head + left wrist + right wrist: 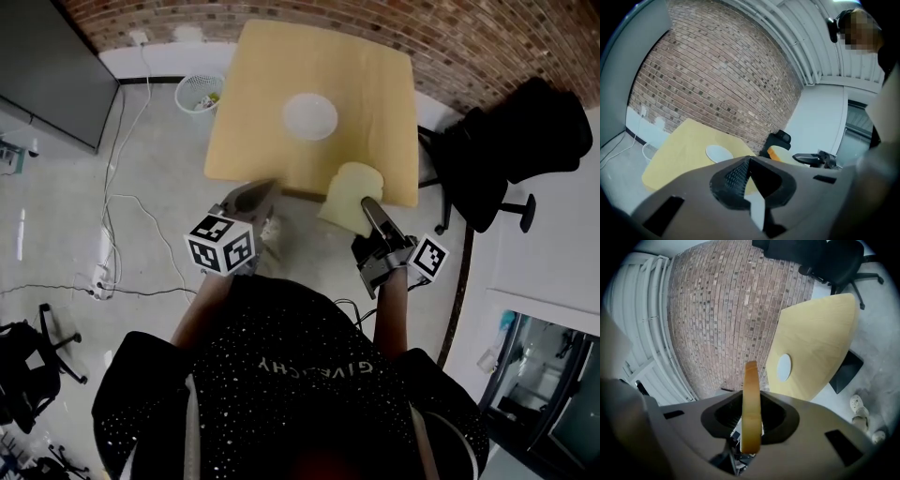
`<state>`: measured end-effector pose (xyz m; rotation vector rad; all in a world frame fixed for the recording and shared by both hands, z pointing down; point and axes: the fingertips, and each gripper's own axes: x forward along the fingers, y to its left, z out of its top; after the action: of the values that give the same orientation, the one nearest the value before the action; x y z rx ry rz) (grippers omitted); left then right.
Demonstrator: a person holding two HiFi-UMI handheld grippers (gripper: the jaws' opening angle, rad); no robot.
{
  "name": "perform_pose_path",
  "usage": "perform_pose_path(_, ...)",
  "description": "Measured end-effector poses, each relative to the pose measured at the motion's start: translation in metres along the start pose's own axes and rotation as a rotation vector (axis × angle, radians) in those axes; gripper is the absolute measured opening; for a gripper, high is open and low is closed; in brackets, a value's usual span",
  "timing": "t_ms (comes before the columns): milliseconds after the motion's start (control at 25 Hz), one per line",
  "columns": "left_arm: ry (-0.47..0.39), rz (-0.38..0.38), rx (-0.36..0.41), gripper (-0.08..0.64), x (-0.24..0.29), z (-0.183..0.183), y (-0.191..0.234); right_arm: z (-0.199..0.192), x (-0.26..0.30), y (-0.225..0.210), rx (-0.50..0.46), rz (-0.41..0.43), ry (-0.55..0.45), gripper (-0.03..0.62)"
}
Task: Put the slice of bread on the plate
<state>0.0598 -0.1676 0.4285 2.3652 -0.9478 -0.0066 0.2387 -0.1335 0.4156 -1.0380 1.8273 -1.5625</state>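
The right gripper (368, 205) is clamped on the slice of bread (345, 192), its two jaws pressing the flat faces. In the right gripper view the slice stands edge-on between the pads, with its browner crust running up the middle of the picture. In the head view the bread is in the air at the near edge of the yellow wooden table (272, 84). Its rounded top overlaps that edge, and the rest hangs over the pale floor. The white plate (310, 115) sits near the middle of the tabletop with nothing on it, well apart from the bread and further from the person. The left gripper (267, 187) is held out beside the right one, near the same table edge. Its jaws are drawn together at the tips and nothing is between them; the left gripper view shows only a thin sliver of light behind the ribbed pad. A white mesh wastebasket (198, 94) stands on the floor just beside the table's far left corner, a black office chair (506, 141) stands to the table's right, and a brick wall (469, 37) runs behind the table.
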Motion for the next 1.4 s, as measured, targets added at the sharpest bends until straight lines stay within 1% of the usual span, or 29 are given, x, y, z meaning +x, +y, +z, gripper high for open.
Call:
perform_pose_path(160, 0.016, -0.004, -0.018, 0.008, 0.04, 0.018, 0.02, 0.038, 0.031, -0.005, 0.006, -0.015, -0.006, 0.098)
perform_pose_path(320, 0.029, -0.006, -0.016, 0.006, 0.078, 0.04, 0.043, 0.073, 0.066, -0.008, 0.019, -0.015, -0.01, 0.098)
perform_pose_path(480, 0.041, -0.011, -0.026, 0.008, 0.106, 0.056, 0.067, 0.095, 0.1, -0.016, 0.032, -0.032, -0.005, 0.098)
perform_pose_path(680, 0.057, -0.002, -0.041, 0.008, 0.131, 0.065, 0.098, 0.112, 0.136, -0.025, 0.029, -0.051, 0.017, 0.098)
perform_pose_path(920, 0.038, 0.026, -0.04, 0.008, 0.148, 0.075, 0.119, 0.121, 0.171, -0.035, 0.013, -0.088, 0.094, 0.098)
perform_pose_path(1200, 0.032, 0.103, -0.022, 0.006, 0.154, 0.069, 0.138, 0.13, 0.219, -0.058, -0.032, -0.148, 0.223, 0.098)
perform_pose_path(1400, 0.015, 0.139, -0.087, 0.008, 0.162, 0.06, 0.151, 0.126, 0.258, -0.076, -0.071, -0.184, 0.316, 0.098)
